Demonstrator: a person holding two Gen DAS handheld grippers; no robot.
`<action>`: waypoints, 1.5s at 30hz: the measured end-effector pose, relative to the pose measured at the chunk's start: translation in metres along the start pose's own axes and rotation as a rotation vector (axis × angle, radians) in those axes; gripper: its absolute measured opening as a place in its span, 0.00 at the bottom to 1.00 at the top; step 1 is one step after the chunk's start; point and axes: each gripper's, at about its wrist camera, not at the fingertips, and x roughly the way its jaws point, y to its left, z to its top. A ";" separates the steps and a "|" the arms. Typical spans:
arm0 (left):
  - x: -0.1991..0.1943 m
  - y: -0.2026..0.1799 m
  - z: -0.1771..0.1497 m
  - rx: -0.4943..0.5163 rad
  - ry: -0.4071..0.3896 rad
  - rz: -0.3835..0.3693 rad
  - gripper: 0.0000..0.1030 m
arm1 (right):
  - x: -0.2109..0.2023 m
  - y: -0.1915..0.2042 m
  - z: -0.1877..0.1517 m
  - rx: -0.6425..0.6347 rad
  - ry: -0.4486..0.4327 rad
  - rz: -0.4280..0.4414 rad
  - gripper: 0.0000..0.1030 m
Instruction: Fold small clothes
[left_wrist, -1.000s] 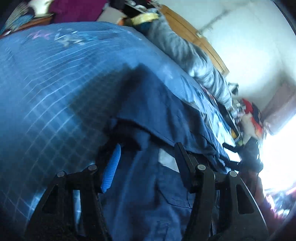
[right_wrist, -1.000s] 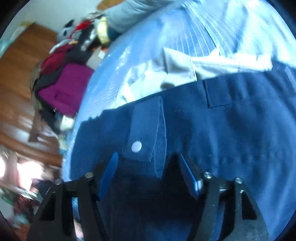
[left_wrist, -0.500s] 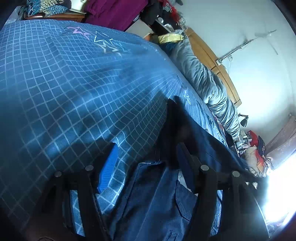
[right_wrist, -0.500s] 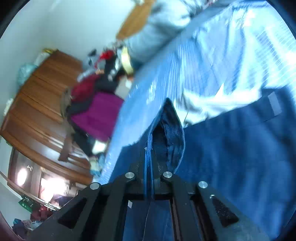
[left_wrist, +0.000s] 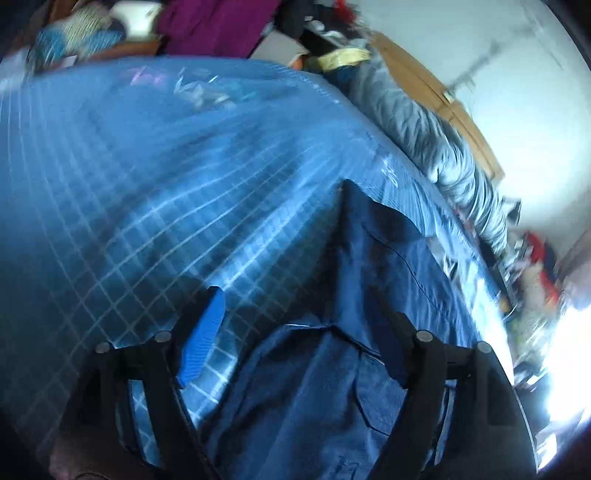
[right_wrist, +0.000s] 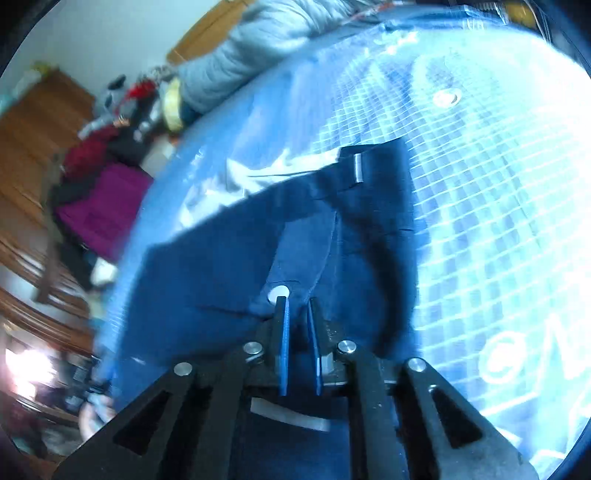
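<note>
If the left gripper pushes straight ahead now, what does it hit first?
Probably the navy garment lying between the open fingers of the left gripper, with the checked bedspread under it; blur leaves depth uncertain.

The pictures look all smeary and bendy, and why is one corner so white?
Left wrist view: motion blur smears the checked bedspread, and window glare washes out the lower right corner. Right wrist view: strong light bleaches the bedspread grid on the right, the cluttered room at the left is blurred, and the navy shorts stay dark. Both views: the fisheye lens bends straight lines and darkens the corners.
</note>
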 end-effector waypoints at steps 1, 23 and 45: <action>-0.001 -0.013 0.000 0.069 0.012 0.012 0.75 | -0.005 -0.002 -0.001 0.004 -0.013 0.012 0.21; 0.042 -0.013 0.006 0.310 0.117 0.153 0.33 | 0.051 0.172 -0.023 -0.399 0.065 0.257 0.45; 0.006 0.020 0.006 0.137 0.142 0.093 0.21 | 0.260 0.352 -0.099 -0.743 0.480 0.513 0.21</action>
